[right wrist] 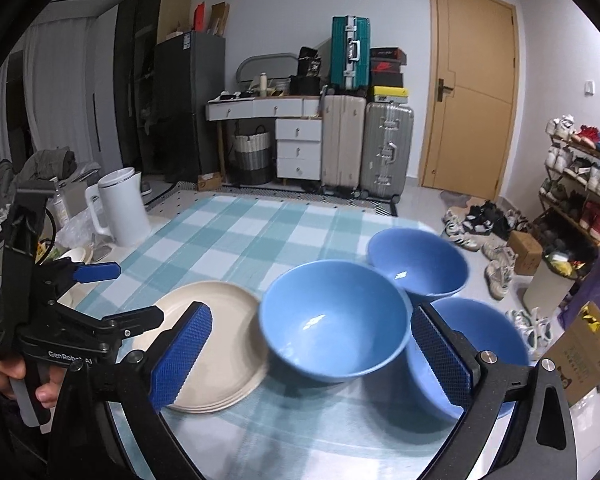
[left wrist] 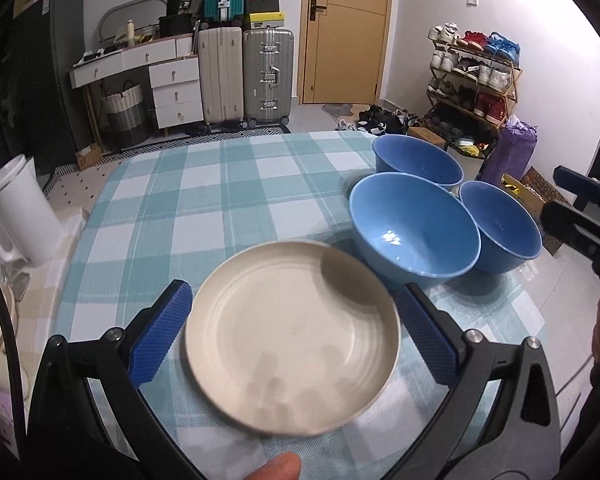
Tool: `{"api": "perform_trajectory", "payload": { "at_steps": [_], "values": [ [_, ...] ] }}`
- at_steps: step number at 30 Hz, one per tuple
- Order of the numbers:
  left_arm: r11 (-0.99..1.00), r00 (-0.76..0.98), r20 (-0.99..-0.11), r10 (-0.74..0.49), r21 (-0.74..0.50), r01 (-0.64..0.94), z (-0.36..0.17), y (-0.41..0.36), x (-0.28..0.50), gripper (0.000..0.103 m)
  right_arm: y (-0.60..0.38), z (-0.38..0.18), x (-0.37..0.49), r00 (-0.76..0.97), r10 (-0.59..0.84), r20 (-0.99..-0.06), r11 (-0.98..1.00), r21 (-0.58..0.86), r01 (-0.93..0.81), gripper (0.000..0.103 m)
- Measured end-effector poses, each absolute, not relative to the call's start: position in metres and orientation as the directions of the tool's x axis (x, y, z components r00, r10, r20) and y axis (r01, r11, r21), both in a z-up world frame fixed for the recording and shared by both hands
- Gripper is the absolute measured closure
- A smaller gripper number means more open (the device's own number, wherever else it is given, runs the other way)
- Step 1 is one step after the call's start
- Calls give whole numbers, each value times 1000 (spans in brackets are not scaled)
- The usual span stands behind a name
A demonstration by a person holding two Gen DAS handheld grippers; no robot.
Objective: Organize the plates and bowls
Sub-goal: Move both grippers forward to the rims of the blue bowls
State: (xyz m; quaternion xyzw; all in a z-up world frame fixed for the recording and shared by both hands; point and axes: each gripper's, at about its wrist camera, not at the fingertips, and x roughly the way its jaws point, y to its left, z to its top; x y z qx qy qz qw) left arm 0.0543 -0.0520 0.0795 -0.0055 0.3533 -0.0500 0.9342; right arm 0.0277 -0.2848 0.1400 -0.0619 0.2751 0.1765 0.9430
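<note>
A stack of cream plates (left wrist: 294,340) (right wrist: 216,344) lies on the checked tablecloth near the front edge. Three blue bowls stand to its right: the nearest (left wrist: 414,230) (right wrist: 334,320), one behind it (left wrist: 418,160) (right wrist: 418,262), one at the right (left wrist: 500,228) (right wrist: 488,344). My left gripper (left wrist: 294,330) is open, its blue pads either side of the plates, above them. My right gripper (right wrist: 312,354) is open, its pads flanking the nearest bowl. The left gripper also shows in the right wrist view (right wrist: 100,292).
A white kettle (left wrist: 20,208) (right wrist: 120,208) stands at the table's left edge with clutter beside it. The table (left wrist: 204,192) ends just right of the bowls. Beyond are suitcases (left wrist: 246,76), drawers, a door and a shoe rack (left wrist: 474,84).
</note>
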Motion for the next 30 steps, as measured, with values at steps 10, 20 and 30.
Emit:
{"api": "perform_trajectory", "payload": {
  "at_steps": [10,20,30],
  "values": [
    [987,733,-665,-144,-45,152,91,-92,107,1,-332,150,54,799,236,-554,955,-21,-297,1],
    [977,698,-684,-211,-127,171,105,-105,182,1,-397,168,104,769,199,-607,979,92,-181,1],
    [979,641,-741,-198,-120,165,87,-121,260,1,-418,157,163,733,168,-659,986,120,-118,1]
  ]
}}
